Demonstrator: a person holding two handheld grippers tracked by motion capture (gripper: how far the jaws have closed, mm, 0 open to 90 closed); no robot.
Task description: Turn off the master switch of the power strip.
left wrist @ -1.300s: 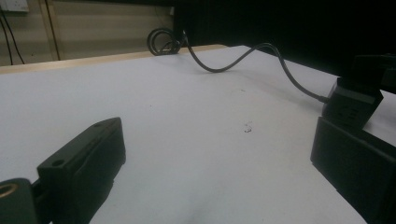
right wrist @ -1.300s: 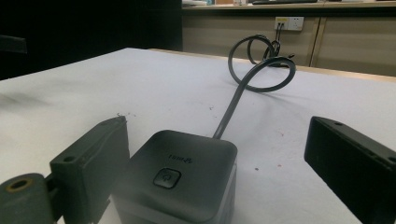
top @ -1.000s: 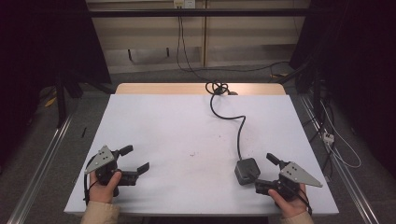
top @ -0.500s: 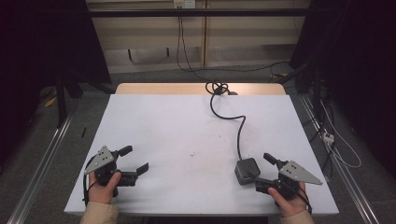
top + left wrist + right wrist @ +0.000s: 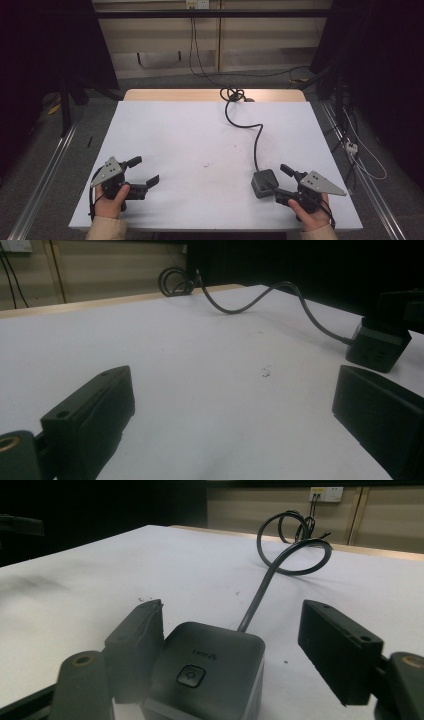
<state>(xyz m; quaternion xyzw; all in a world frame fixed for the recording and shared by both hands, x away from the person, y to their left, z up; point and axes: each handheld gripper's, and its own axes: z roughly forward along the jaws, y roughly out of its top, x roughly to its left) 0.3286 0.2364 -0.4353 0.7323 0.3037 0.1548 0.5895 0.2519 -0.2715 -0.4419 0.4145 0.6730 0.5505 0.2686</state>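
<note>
Since the earlier frames the right hand-held gripper (image 5: 276, 181) has edged a little toward the dark grey cube (image 5: 264, 183), so its jaws now reach the cube's right side; the left hand-held gripper (image 5: 144, 171) has stayed where it was. The cube is a small power box with rounded corners, sitting on the white counter (image 5: 200, 140) near its front right. In the right gripper view the cube (image 5: 207, 672) sits between the spread jaws, with a round power button (image 5: 190, 675) on its top face; one jaw is just beside, perhaps touching, one side of the cube, and the other jaw stands well apart from it, so this gripper is released and grips nothing. A black cable (image 5: 246, 120) runs from the cube's far side across the counter to a loose coil (image 5: 232, 94) at the far edge. The left hand-held gripper rests near the counter's front left corner, held in the person's left hand (image 5: 112, 197), its jaws spread wide over bare counter, well apart from the cube. In the left gripper view the cube (image 5: 378, 345) is far off to the right. No containers are on the counter.
</note>
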